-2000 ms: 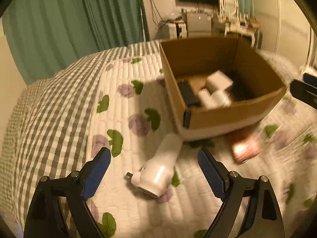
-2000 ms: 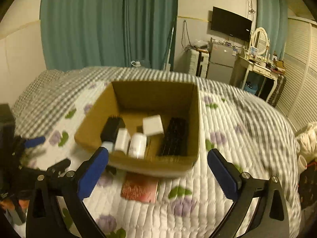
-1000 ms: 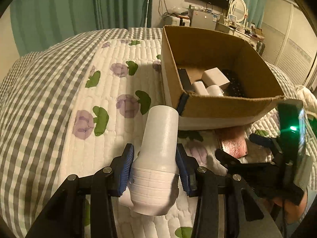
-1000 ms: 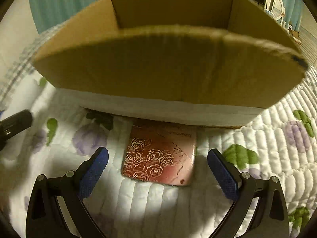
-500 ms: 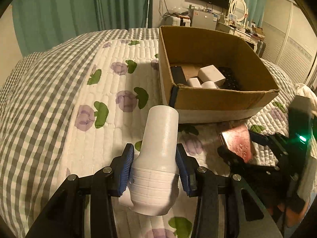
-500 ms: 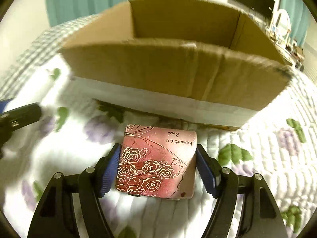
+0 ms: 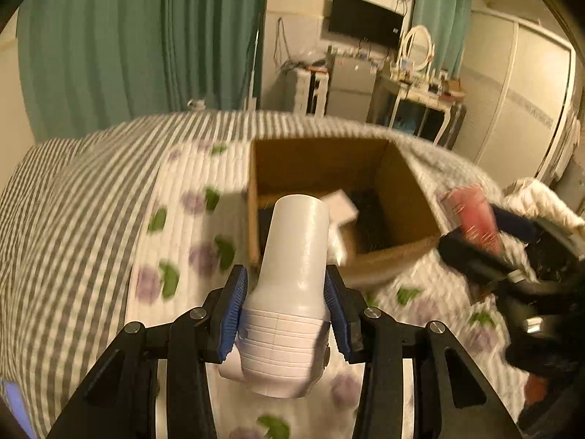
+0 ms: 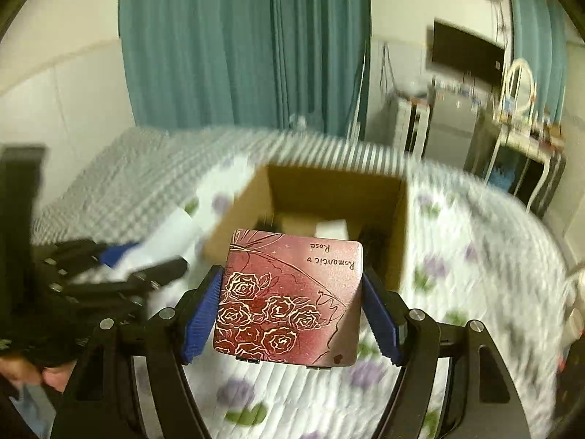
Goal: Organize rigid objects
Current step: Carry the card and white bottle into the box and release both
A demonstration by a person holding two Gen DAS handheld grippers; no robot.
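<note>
Two items in hand, both off the bed and short of the cardboard box (image 7: 402, 190). Left gripper (image 7: 285, 311): fingers pinch the white dryer-shaped body (image 7: 292, 274) around its wide ribbed rear, barrel aimed at the box's near-left corner. Right gripper (image 8: 292, 314): fingers clamp the red rose-print tin (image 8: 292, 296) by its two side edges, lid up, held flat in front of the box's near wall; its jaws have just been closing, tin between them. Box sits on the floral quilt (image 7: 175, 256), open-topped, already holding a white block (image 7: 342, 205) and some dark items, details blurred. Judged progress: late stage, several things already boxed, these two picked but not yet placed. Left to do: carry both over the rim and release inside. No other loose items visible on the quilt, though blur hides parts.
</note>
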